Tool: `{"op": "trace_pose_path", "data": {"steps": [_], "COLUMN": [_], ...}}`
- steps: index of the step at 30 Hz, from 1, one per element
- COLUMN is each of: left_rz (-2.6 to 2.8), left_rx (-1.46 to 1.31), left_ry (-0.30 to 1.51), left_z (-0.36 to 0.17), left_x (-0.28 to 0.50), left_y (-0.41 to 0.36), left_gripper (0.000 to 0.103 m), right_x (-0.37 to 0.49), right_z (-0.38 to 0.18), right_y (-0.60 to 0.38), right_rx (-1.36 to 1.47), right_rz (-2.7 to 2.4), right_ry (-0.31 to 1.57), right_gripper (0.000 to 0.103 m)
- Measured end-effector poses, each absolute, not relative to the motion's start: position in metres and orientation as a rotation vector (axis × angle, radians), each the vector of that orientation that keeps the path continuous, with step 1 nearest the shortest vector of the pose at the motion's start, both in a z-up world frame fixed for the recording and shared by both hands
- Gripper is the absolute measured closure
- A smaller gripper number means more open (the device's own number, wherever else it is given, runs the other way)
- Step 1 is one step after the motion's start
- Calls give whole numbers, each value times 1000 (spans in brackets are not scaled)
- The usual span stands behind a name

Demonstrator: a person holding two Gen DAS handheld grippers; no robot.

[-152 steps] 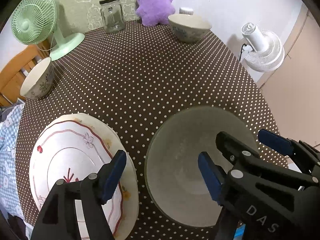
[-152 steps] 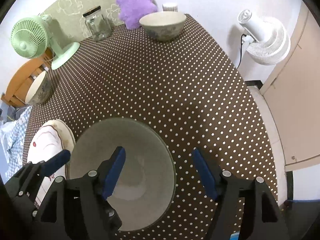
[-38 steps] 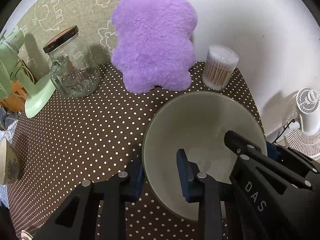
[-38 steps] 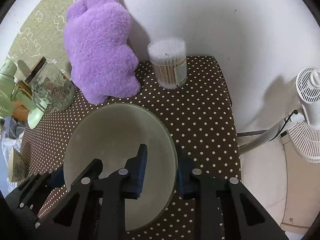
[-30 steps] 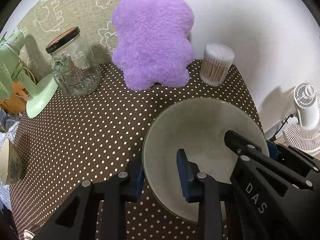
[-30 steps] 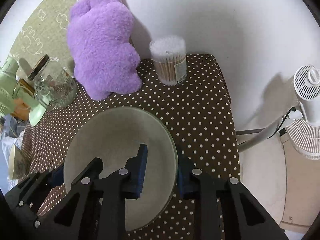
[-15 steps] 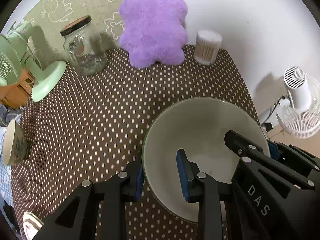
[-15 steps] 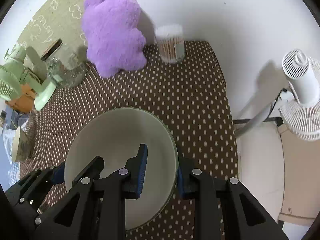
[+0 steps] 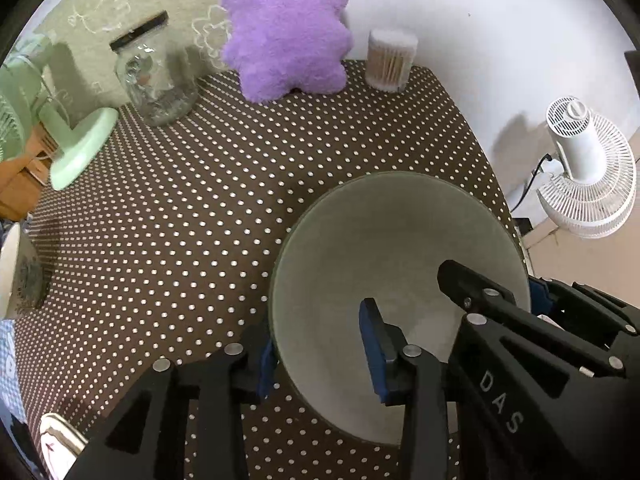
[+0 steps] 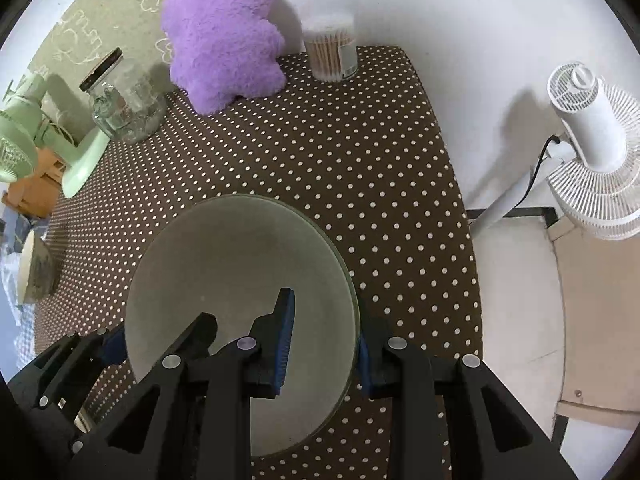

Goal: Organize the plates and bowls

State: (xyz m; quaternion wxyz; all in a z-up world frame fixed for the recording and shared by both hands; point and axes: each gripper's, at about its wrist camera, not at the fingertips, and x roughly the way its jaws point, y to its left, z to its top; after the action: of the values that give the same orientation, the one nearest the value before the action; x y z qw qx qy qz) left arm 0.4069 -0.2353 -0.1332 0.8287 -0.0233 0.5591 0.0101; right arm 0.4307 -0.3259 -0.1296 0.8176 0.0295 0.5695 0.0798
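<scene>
Left tongs (image 9: pixel 318 352): clenched on the near-left rim of the big bowl, one blue pad outside the wall, the other inside.
Right tongs (image 10: pixel 324 340): clenched on the bowl's right rim, one pad inside, one outside the wall; they also show at the right edge of the left wrist view (image 9: pixel 536 300).
Big bowl (image 9: pixel 400 272): pale grey-green, mouth up, gripped from both sides over the near right part of the table; whether its base touches the cloth cannot be told. Its inside holds nothing visible.
Table (image 9: pixel 200 208): covered in brown cloth with white dots.
Plate (image 9: pixel 56 444): white with red trim, only an edge showing at the near left corner of the table.
Small bowl (image 9: pixel 18 276): patterned outside, at the left edge of the table, well apart from the big bowl; also seen from the right wrist (image 10: pixel 36 272).
Green fan (image 9: pixel 60 132): at the far left, its base on the cloth.
Glass jar (image 9: pixel 154 80): dark lid, just right of the fan's base.
Purple plush toy (image 9: pixel 284 28): against the wall at the far edge, beside the jar.
Cotton swab tub (image 9: pixel 390 60): just right of the plush.
White fan (image 10: pixel 592 148): on the floor, right of the table.
</scene>
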Motion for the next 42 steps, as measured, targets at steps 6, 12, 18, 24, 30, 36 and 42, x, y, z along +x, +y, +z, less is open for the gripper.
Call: {"op": "trace_pose_path", "data": {"steps": [6, 12, 18, 24, 30, 36, 42], "left_rz": [-16, -38, -55, -65, -64, -59, -65], "left_rx": [-39, -35, -40, -50, -45, -43, -42], "left_ry": [1198, 1172, 1133, 1088, 1066, 1057, 1065], "left_z": [-133, -113, -91, -67, -49, -40, -42], "left_x": [408, 393, 370, 334, 299, 269, 241], "left_y": [-237, -224, -218, -201, -185, -180, -172], "left_gripper": [66, 66, 66, 66, 66, 66, 66], "right_x": [428, 417, 394, 364, 327, 289, 258], "right_z": [-127, -111, -86, -61, -41, -29, -29], "right_y": [-323, -317, -316, -310, -295, -279, -265], "right_rx": [45, 35, 43, 43, 39, 37, 32], "right_rz": [148, 136, 120, 111, 113, 117, 112], "right_ry": [1224, 1195, 1158, 1124, 1099, 1087, 1093], "right_gripper": [71, 71, 71, 71, 71, 71, 71]}}
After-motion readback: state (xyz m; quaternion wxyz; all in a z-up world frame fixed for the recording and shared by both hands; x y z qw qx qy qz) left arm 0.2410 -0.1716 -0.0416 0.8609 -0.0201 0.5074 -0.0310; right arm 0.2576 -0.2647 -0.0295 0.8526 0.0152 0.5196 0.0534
